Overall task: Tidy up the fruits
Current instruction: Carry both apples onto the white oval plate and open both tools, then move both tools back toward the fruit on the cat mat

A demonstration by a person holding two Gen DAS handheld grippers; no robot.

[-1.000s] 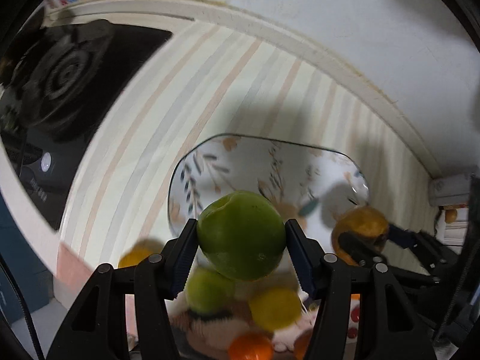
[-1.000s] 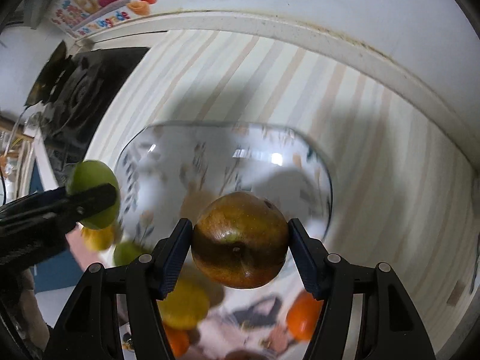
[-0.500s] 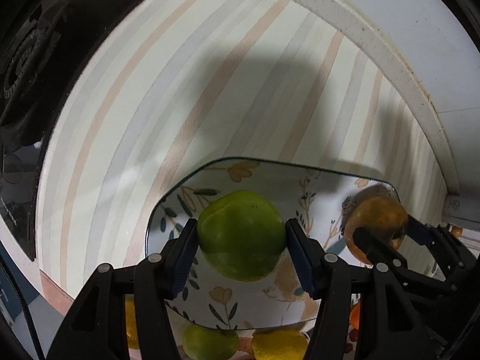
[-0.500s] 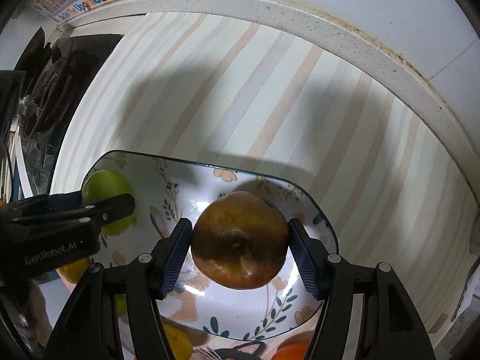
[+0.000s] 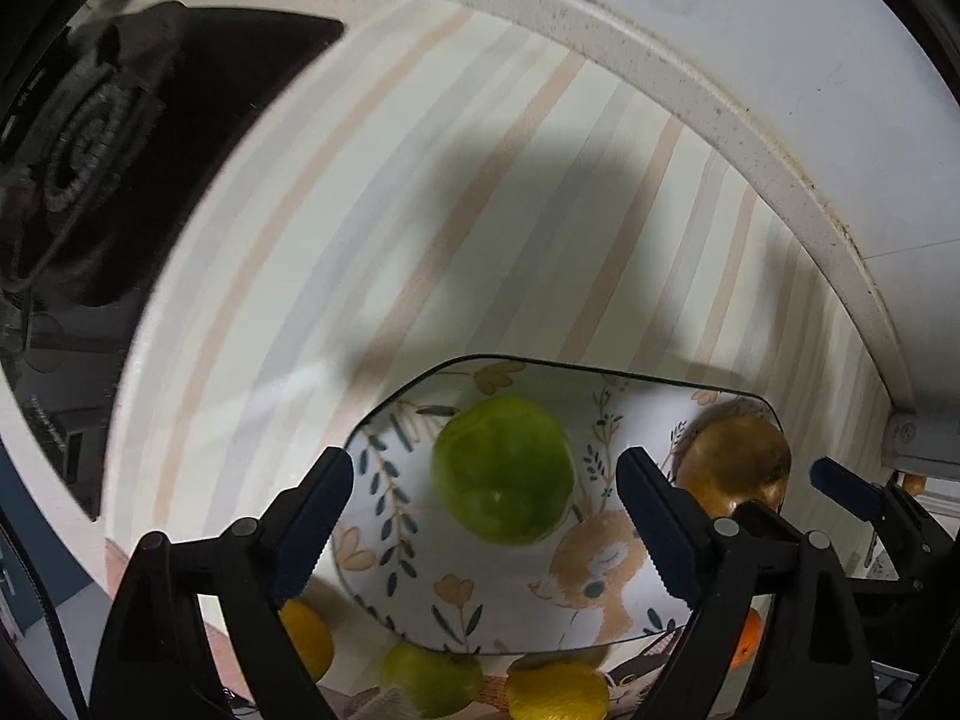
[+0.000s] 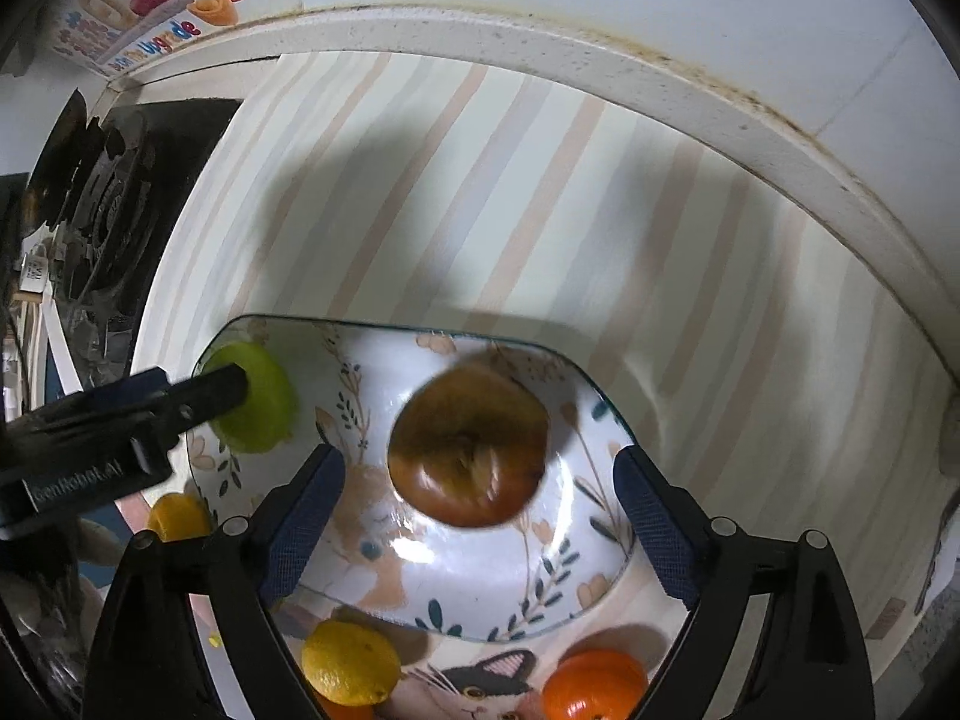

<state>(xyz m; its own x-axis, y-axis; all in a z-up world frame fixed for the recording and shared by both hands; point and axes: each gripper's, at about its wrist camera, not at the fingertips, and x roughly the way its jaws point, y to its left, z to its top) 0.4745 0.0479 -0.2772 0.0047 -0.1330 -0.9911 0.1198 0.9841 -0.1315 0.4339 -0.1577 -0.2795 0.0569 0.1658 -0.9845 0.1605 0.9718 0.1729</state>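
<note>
A floral plate lies on the striped counter, also in the right wrist view. A green fruit sits in it, free between the wide-open jaws of my left gripper. A brown fruit lies in the plate, slightly blurred, between the open jaws of my right gripper. The green fruit and the brown fruit each show in the other view.
A yellow lemon, an orange and other fruits lie on a cartoon mat in front of the plate. A black stove is at the left. A raised counter rim and wall lie behind.
Both grippers opened and let go: the green fruit and the brown fruit dropped from the jaws into the plate. Both grippers stay over the plate.
</note>
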